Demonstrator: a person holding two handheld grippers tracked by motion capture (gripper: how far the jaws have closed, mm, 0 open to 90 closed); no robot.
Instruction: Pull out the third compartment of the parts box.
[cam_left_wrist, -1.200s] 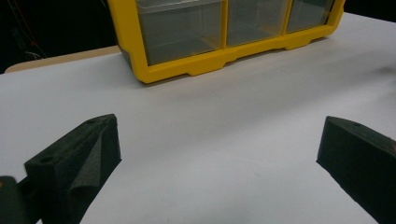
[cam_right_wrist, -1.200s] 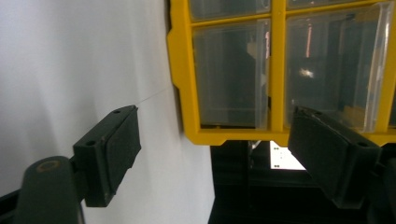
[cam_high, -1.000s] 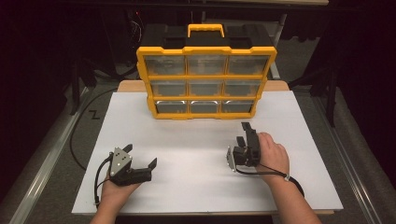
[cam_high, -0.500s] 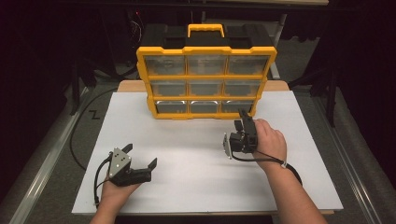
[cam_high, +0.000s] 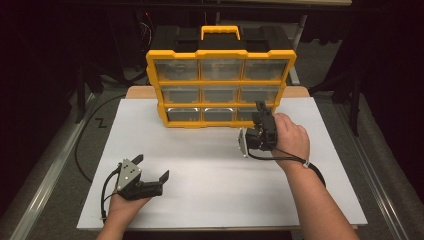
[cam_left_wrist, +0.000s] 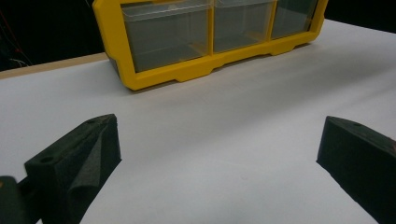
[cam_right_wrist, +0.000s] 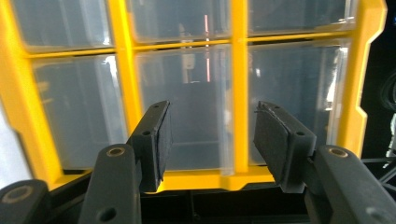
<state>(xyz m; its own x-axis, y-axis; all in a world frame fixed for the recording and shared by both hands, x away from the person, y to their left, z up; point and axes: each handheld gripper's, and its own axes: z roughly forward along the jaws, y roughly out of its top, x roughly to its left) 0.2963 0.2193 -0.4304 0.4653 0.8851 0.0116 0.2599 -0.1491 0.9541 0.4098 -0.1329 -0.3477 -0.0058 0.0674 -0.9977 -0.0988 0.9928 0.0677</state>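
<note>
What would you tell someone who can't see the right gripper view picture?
Two black jaws of the right gripper, apart with nothing between them, point at the clear drawers of a yellow organizer. The yellow bar between two drawers lies straight ahead.

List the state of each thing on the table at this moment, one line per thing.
Yellow organiser case: upright on its edge at the far side of the white board, handle on top, all clear drawers pushed in.
Left tongs: jaws wide apart, nothing between them, low over the board.
Right tongs: partly open, jaws just closing, nothing gripped, raised in front of the case's lower right drawers.
</note>
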